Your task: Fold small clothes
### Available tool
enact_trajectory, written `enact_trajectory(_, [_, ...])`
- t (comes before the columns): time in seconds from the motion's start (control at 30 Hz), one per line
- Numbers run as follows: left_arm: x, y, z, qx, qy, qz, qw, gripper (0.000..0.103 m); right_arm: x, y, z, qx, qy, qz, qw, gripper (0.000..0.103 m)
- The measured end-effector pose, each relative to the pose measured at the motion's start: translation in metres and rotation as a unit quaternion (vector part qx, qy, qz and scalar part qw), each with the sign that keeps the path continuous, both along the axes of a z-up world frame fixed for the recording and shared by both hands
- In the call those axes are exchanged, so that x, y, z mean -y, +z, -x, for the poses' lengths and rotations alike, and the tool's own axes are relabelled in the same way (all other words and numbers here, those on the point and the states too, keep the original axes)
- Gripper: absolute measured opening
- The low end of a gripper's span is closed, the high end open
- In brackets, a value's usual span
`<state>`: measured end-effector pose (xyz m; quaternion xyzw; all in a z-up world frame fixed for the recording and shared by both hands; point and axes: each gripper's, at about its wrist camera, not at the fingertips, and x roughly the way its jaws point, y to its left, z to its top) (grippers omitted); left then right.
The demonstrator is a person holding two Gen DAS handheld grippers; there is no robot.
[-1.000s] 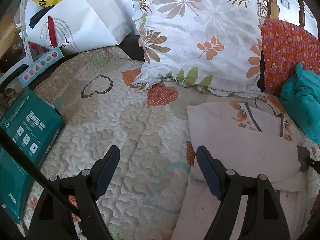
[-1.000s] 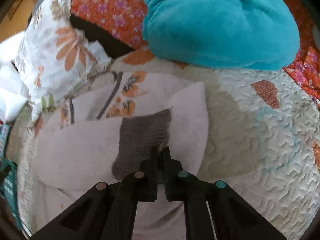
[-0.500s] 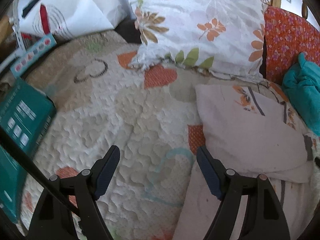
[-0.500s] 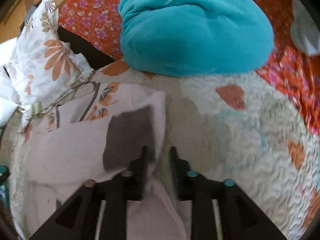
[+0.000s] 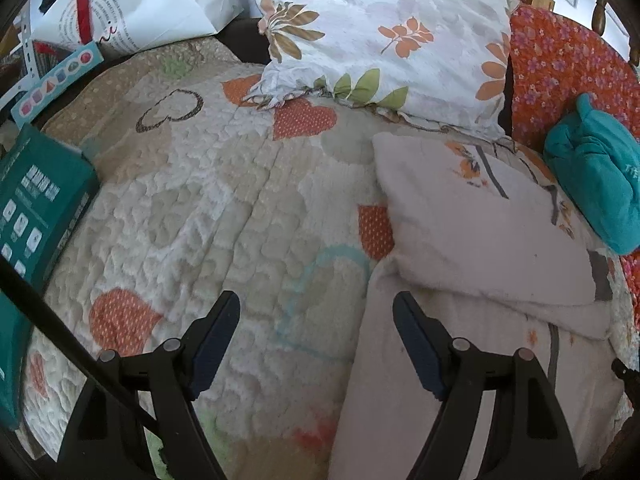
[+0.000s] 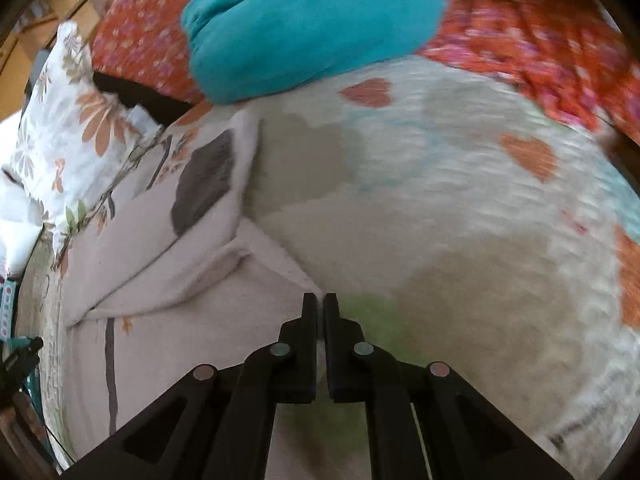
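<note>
Right tongs point(image 6: 319, 304) have slid back, now pinching the garment's point(image 6: 168, 280) near edge; left tongs point(image 5: 316, 320) wide.

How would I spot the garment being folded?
On the quilted bedspread with orange hearts, look just below the big floral pillow. The pale pink garment lies there, partly folded over itself. Unlike the teal bundle beside it, it is flat, with a grey patch.

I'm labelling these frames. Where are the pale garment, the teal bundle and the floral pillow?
pale garment point(image 5: 480, 240), left wrist view, folded upper layer
teal bundle point(image 6: 312, 20), right wrist view, middle
floral pillow point(image 5: 384, 28), left wrist view, front face
</note>
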<state>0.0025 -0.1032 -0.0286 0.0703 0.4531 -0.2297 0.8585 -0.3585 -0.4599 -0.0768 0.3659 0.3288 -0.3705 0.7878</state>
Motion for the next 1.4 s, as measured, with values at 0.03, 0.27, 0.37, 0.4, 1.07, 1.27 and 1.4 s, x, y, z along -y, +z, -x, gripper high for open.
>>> enact_trajectory(0.03, [-0.005,-0.001,0.002,-0.005,0.000,0.004,1.0000,0.078,-0.004,0.002,0.004,-0.002,-0.002,0.003,1.000,0.003])
enact_trajectory(0.27, [-0.039,-0.013,0.027,-0.056,-0.008,0.053,0.9970,0.078,-0.029,0.008,0.036,0.055,-0.004,-0.026,0.998,0.011])
enact_trajectory(0.37, [-0.042,-0.019,0.048,-0.071,-0.031,0.057,0.9953,0.078,-0.043,0.000,0.038,0.052,0.011,-0.037,0.998,0.023])
enact_trajectory(0.4, [-0.042,-0.021,0.055,-0.080,-0.037,0.060,0.9943,0.078,-0.049,-0.004,0.038,0.052,0.017,-0.045,0.997,0.024])
enact_trajectory(1.07, [-0.058,-0.033,0.177,-0.091,-0.086,0.085,0.9885,0.042,-0.120,-0.027,0.061,0.143,0.095,-0.125,0.977,0.026])
enact_trajectory(1.27, [-0.055,-0.033,0.195,-0.085,-0.093,0.088,0.9881,0.056,-0.142,-0.019,0.079,0.155,0.089,-0.103,0.978,0.047])
enact_trajectory(1.4, [-0.051,-0.032,0.202,-0.084,-0.097,0.081,0.9884,0.047,-0.158,-0.020,0.077,0.121,0.097,-0.076,0.985,0.048])
